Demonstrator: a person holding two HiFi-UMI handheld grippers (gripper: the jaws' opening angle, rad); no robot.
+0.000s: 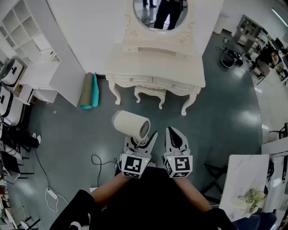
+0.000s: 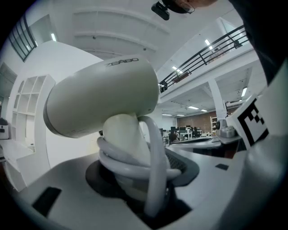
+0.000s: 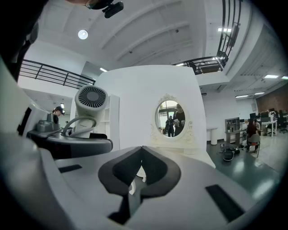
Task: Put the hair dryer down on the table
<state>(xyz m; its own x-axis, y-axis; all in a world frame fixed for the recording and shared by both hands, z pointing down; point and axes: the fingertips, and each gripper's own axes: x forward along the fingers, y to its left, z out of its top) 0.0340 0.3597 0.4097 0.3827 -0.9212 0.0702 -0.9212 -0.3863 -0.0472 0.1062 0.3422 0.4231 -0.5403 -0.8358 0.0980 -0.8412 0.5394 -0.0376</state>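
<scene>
My left hand-held gripper (image 1: 141, 138) pinches the hair dryer (image 1: 129, 122), barrel crosswise, short of the bench (image 1: 157, 63). My right hand-held gripper (image 1: 171, 131) is pressed together

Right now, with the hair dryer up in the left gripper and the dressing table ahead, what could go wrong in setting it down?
1. The left gripper grips the hair dryer low on its handle, over the coiled cord. The big barrel sits above, so it may tip or slip.
2. A cord loop stands by the jaws and might snag on release.
3. The dressing table top looks shallow, with a mirror behind, so the barrel could knock it.
</scene>
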